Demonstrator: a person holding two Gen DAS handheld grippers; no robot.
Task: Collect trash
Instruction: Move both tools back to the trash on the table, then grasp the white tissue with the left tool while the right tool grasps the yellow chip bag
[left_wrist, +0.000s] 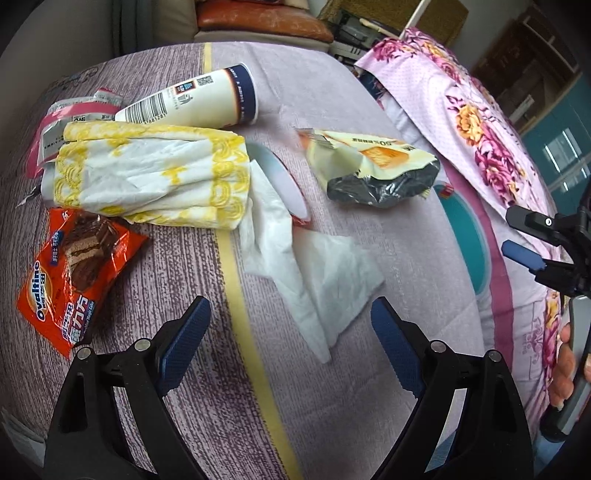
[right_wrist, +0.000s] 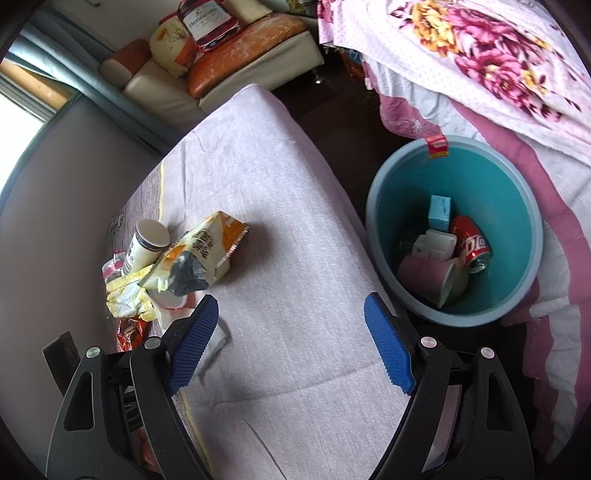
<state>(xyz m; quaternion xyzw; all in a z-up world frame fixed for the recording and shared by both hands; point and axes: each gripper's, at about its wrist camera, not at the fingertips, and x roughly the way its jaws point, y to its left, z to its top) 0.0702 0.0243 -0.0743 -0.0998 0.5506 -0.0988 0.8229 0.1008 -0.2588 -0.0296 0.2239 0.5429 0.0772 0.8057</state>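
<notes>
Trash lies on a cloth-covered table (left_wrist: 369, 110). My left gripper (left_wrist: 291, 314) is open above a white tissue (left_wrist: 325, 280). Further off are a yellow-patterned napkin (left_wrist: 147, 173), a tipped paper cup (left_wrist: 199, 99), an orange Ovaltine wrapper (left_wrist: 70, 273), a pink packet (left_wrist: 62, 118) and a yellow snack bag (left_wrist: 373, 166). My right gripper (right_wrist: 291, 314) is open over bare cloth, nothing between its fingers. The snack bag (right_wrist: 203, 254), the cup (right_wrist: 147, 240) and the napkin (right_wrist: 125, 295) lie to its left. A teal bin (right_wrist: 480, 177) on its right holds a red can (right_wrist: 472, 243), a pink cup and cartons.
A floral pink quilt (right_wrist: 480, 55) covers the bed beside the bin. A sofa with orange cushions (right_wrist: 236, 48) stands beyond the table's far end. In the left wrist view the other gripper (left_wrist: 532, 240) and a hand (left_wrist: 565, 369) show at the right edge.
</notes>
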